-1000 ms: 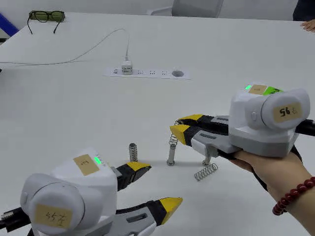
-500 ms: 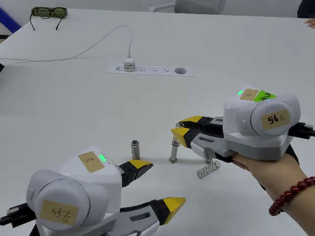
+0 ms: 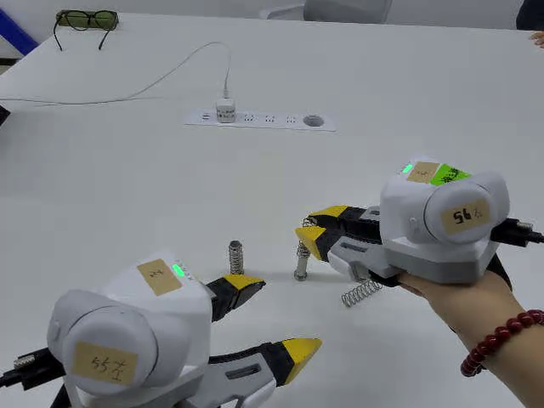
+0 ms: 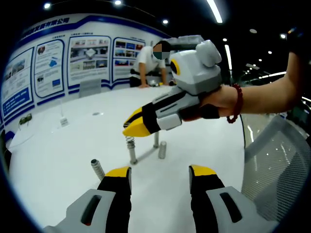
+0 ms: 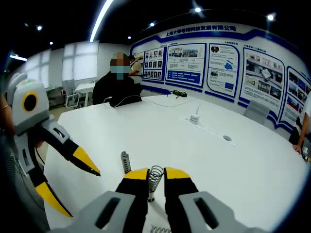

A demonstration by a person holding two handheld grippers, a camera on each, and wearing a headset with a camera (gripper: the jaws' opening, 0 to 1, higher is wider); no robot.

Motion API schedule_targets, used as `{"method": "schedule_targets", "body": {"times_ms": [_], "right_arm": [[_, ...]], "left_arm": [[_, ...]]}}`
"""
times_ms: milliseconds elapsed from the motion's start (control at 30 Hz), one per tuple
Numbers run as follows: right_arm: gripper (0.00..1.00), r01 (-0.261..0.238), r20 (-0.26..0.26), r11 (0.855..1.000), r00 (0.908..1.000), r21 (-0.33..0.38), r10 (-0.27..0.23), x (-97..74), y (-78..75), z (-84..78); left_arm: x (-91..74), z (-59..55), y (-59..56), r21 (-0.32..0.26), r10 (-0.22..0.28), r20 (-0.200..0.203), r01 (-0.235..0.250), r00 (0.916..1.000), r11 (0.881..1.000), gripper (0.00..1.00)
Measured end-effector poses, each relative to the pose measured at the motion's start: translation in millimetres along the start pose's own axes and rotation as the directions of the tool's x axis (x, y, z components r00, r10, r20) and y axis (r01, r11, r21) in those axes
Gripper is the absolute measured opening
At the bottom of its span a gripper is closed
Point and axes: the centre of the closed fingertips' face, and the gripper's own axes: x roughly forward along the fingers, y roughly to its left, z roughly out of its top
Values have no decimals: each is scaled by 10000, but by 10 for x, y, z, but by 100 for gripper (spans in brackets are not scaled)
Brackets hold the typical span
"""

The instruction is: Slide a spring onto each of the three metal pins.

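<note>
— Right tool (image 3: 314,226): gripping anything?
— Gripping, yes. Jaws drawn narrow, pinching the held spring (image 5: 155,175) right over the head of the middle pin (image 3: 300,269), and keeping the coil nearly upright.
— And the left tool (image 4: 160,171)?
— Hanging low at the near edge, jaws spread wide, carrying nothing, pointing toward the pins.
— Seeing anything close to it?
— Seeing the left pin (image 4: 95,163) just beyond its upper yellow tip, standing upright on the worktop (image 3: 127,195) and already wearing the fitted spring (image 3: 235,253).
— Spotting any other coil?
— Spotting the loose spring (image 3: 359,291), lying flat on the worktop just under the right tool's body, near the hand (image 3: 450,297) holding that tool. Also making out the third pin (image 4: 156,140), standing bare past the middle pin in the left gripper view.
— Looking farther out?
— Finding the power strip (image 3: 259,121) well apart, with a white plug and a cable (image 3: 161,78) trailing off to the left, and the glasses (image 3: 85,19) resting at the far corner.
</note>
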Motion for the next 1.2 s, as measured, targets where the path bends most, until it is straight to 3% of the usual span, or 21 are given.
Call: {"method": "schedule_targets", "body": {"times_ms": [600, 1200], "right_arm": [[12, 216, -274, 9977, 9994, -641, -234, -6, 43, -34], [12, 131, -661, 9986, 9977, -518, -166, 81, 60, -176]], "left_arm": [[13, 4, -23, 5, -83, -7, 83, 10000, 10000, 48], [-4, -3, 2, -7, -17, -23, 17, 10000, 10000, 48]]}}
